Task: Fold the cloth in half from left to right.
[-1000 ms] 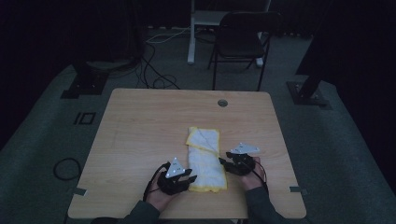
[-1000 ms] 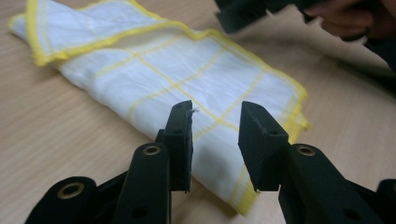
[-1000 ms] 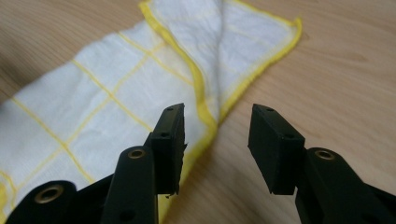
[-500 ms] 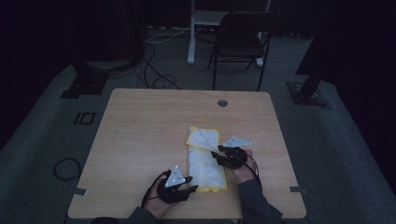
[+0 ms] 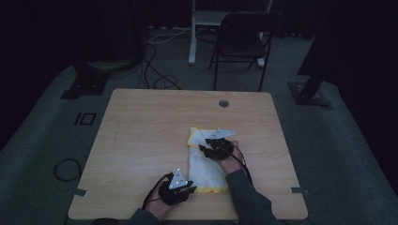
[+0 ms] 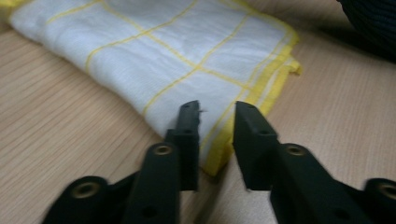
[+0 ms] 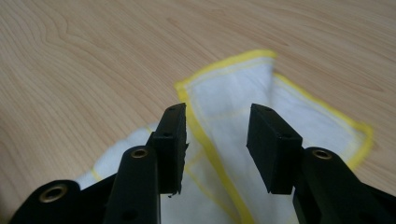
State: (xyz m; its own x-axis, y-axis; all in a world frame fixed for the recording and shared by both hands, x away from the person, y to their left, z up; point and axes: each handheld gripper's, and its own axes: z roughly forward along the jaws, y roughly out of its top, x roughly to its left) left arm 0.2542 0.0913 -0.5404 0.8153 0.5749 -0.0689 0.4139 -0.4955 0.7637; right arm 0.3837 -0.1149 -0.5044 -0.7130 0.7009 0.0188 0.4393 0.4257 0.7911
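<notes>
A folded cloth [image 5: 205,161] — white with a yellow grid and a yellow hem — lies flat on the wooden tabletop [image 5: 141,136], a little right of centre and nearer the person's edge, its long axis running away from the person. It appears thin, limp and light: it should drape and slide under any push, offer no stiffness to lift by, and carry no risk of breakage. The stacked layers may separate if only the top sheet is caught. The thick hemmed corners look like the surest places to take hold, since the doubled edge gives the jaws something to bite.

The left tool [image 6: 215,126] sits low at the near left corner of the cloth; its jaws stand a narrow gap apart, straddling the yellow hem without closing on it, and hold nothing. The hand behind it rests at the tabletop's near edge in the high view, forearm entering from below.

The right tool [image 7: 217,135] is poised over the far part of the cloth, where a turned-over corner shows its yellow border. Its jaws are parted more widely — empty, with the fold's edge between them. In the high view the right hand [image 5: 230,161] lies over the cloth's right side, wrist angled inward toward the centre.
</notes>
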